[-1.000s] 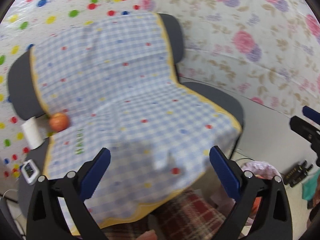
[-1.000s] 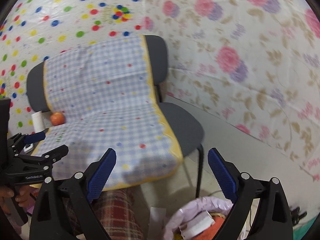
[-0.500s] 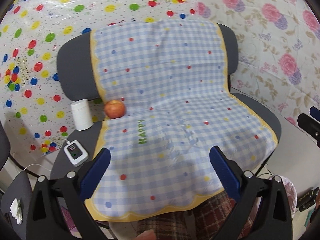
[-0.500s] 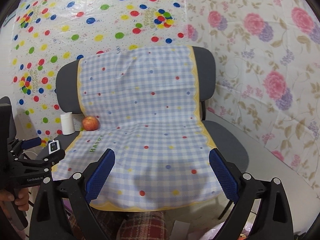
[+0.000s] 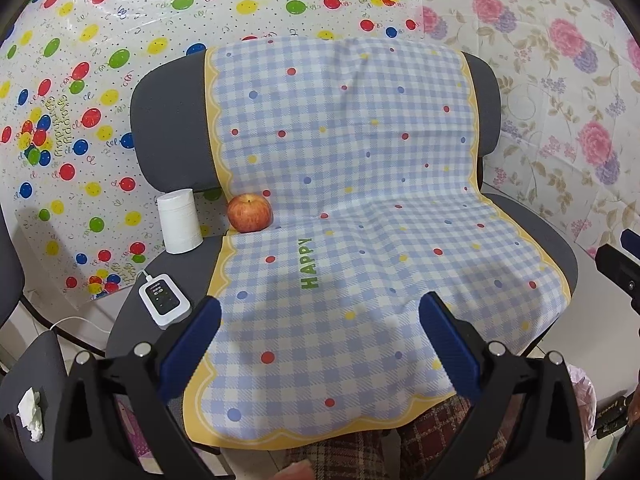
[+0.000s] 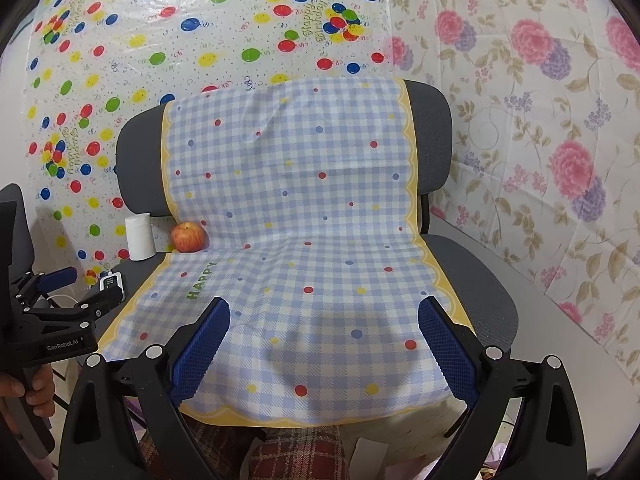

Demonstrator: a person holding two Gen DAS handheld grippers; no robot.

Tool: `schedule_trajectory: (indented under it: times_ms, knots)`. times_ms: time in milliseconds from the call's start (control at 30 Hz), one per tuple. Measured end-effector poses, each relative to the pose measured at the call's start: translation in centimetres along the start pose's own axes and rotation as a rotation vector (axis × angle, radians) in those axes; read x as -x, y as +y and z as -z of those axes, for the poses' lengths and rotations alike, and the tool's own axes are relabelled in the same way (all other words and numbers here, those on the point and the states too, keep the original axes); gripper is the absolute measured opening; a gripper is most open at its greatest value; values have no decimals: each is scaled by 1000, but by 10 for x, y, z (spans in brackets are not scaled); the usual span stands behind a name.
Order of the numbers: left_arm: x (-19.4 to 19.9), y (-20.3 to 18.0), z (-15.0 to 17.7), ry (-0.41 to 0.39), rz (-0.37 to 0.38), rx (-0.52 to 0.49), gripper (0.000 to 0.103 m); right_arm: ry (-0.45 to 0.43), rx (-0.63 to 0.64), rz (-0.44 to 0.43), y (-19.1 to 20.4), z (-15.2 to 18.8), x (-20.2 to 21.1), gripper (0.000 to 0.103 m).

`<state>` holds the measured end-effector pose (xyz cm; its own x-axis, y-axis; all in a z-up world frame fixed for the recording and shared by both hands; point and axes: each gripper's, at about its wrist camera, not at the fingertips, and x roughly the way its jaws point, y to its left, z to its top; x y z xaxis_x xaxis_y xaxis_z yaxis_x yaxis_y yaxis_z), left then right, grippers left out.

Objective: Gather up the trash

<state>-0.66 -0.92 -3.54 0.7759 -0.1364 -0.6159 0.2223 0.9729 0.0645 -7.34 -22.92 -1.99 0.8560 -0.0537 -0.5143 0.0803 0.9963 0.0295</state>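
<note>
A crumpled white tissue (image 5: 30, 414) lies on a dark seat at the far lower left of the left wrist view, left of my left gripper (image 5: 320, 312). That gripper is open with nothing between its blue pads, and it points at a grey chair (image 5: 168, 128) draped with a blue checked cloth (image 5: 360, 200). My right gripper (image 6: 324, 312) is also open and empty, facing the same cloth (image 6: 304, 208). The left gripper (image 6: 56, 292) shows at the left edge of the right wrist view, held by a hand. A pink trash bag (image 5: 582, 384) peeks in at the lower right.
On the chair's left side stand a red apple (image 5: 249, 213), a white roll (image 5: 180, 221) and a small white device (image 5: 163, 300) with a cable. Plaid-clad legs (image 6: 296, 452) are below the grippers. Patterned sheets cover the walls behind.
Both views have swung left and up, away from the trash bag and onto the chair. The tissue at the lower left has come into view. Both grippers stay open.
</note>
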Motion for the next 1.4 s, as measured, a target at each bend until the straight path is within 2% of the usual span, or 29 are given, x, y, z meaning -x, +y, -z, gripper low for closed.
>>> schedule_trajectory:
  times_ms: [1400]
  knots:
    - [0,1,-5,-7,0,-2,96,6,-9,8,-5,0,1,94]
